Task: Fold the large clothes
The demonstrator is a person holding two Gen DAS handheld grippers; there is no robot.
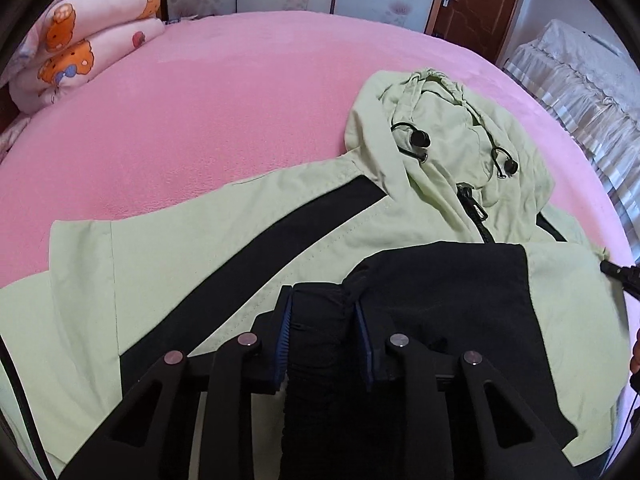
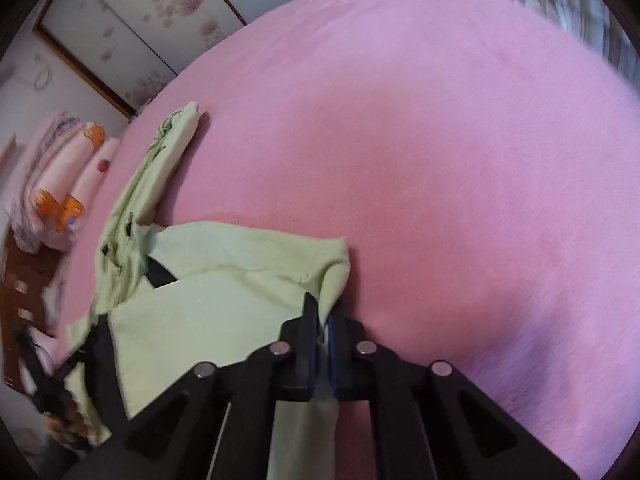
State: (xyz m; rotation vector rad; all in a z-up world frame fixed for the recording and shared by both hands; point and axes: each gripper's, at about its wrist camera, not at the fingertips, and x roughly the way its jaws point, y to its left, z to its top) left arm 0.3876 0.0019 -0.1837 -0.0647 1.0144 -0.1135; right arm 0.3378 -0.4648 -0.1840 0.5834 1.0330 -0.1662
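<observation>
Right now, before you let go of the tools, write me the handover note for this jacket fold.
Left tool: shut on the jacket's black cuff, bunched between the pads.
Right tool: shut on a thin green fold of the jacket.
Jacket: lies front up on the pink bed, zipper closed, hood at the far end. A stack of blankets sits at the far left corner.
Done: a black and green sleeve lies across the chest.
Left: the rest of the fold; hood not yet tucked in.
</observation>
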